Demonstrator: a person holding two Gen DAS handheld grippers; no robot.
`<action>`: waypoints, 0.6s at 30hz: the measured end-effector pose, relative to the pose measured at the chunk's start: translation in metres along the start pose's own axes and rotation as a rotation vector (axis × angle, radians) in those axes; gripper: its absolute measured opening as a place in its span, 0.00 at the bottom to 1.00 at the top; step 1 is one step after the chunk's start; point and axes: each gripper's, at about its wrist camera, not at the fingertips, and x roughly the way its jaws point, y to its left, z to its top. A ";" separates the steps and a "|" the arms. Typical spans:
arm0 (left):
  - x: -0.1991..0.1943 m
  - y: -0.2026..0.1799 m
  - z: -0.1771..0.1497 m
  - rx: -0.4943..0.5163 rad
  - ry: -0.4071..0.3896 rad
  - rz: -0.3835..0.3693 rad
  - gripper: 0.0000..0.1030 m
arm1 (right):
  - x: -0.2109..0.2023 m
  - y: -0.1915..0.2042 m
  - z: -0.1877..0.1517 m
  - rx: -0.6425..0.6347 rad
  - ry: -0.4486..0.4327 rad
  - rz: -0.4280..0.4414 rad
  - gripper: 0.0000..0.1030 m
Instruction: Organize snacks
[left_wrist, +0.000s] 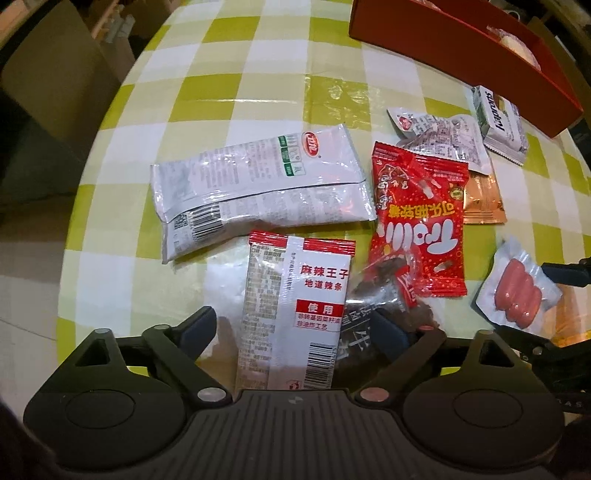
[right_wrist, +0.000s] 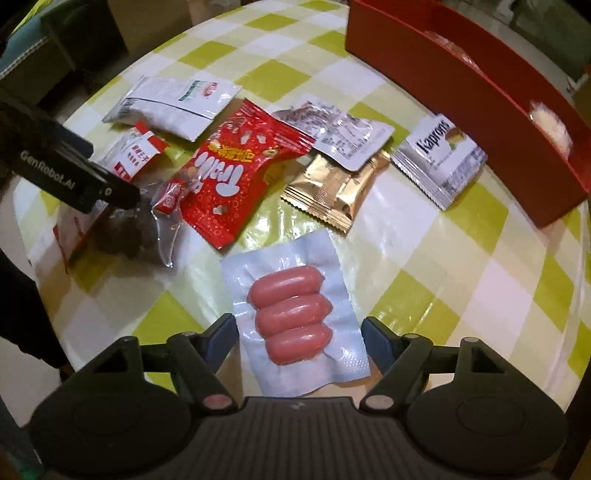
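Observation:
My left gripper (left_wrist: 295, 328) is open, its fingers on either side of a red-and-white spicy strip packet (left_wrist: 295, 306) and a dark clear-wrapped snack (left_wrist: 373, 314). My right gripper (right_wrist: 299, 338) is open around a vacuum pack of three pink sausages (right_wrist: 291, 314), which also shows in the left wrist view (left_wrist: 517, 291). A red Trolli bag (right_wrist: 236, 173), a large white packet (right_wrist: 173, 103), a gold packet (right_wrist: 332, 188), a small white packet (right_wrist: 343, 136) and a Kaprons packet (right_wrist: 439, 155) lie on the table. A red box (right_wrist: 461, 92) stands at the back right.
The table has a green-and-white checked cloth (right_wrist: 461, 280). The left gripper's body (right_wrist: 74, 173) shows at the left of the right wrist view, over the spicy strip packet. The red box holds a pale wrapped snack (right_wrist: 550, 125). Chairs and cardboard stand beyond the table's far left edge.

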 end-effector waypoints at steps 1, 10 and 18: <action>0.000 -0.001 0.000 0.003 -0.005 0.004 0.93 | 0.003 -0.001 -0.002 0.009 -0.001 0.001 0.82; 0.002 0.004 -0.024 -0.053 -0.030 0.024 1.00 | 0.016 0.006 -0.001 0.013 0.030 -0.027 1.00; 0.011 0.009 -0.022 -0.054 -0.006 -0.086 1.00 | 0.015 0.002 -0.004 0.034 0.002 0.008 1.00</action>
